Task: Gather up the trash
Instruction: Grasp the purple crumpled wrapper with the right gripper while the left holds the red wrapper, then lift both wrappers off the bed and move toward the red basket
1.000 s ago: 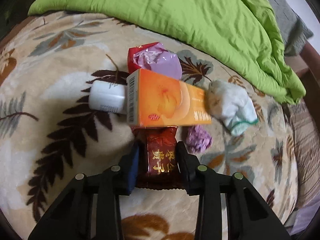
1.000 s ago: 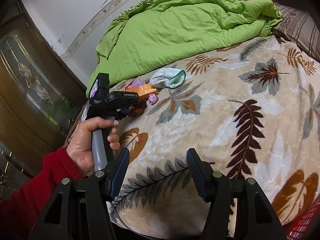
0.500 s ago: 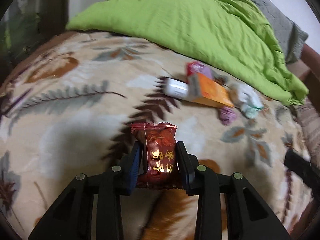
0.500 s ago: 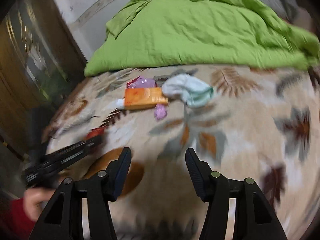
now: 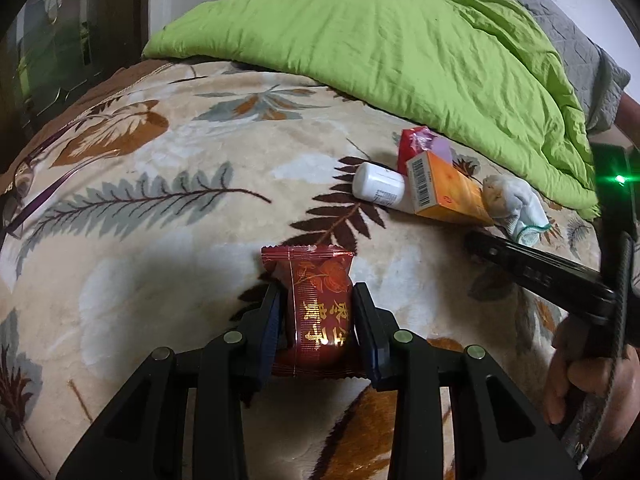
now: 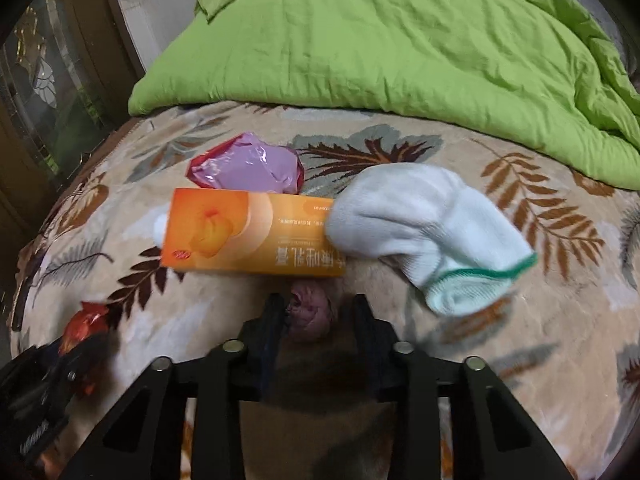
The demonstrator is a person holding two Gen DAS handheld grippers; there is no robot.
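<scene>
1. Red snack wrapper [image 5: 316, 304] is clamped between the jaws of the left gripper [image 5: 316, 320], lifted clear of the bed blanket [image 5: 160, 240]. One piece picked, not yet binned. No bin is in view.
2. Right gripper [image 6: 316, 316] is down over a small purple crumpled wad [image 6: 310, 314]. Its jaws have just been closing and are narrow, with the wad between them. The left pad seems to touch it, there is a slim gap on the right, and the view is blurred, so I would not call it a firm grip yet.
3. Still on the bed, just beyond the wad: orange carton [image 6: 248, 236], a white bottle [image 5: 378, 188] touching the carton's end, and a pink-and-red foil wrapper [image 6: 248, 168] behind it.
4. White sock [image 6: 432, 232] with green trim lies against the carton's other end. Likely laundry rather than trash.
5. Green duvet [image 6: 380, 40] is heaped behind it all.
6. Judgement: early stage, with one item in hand, one being taken, about three left.
</scene>
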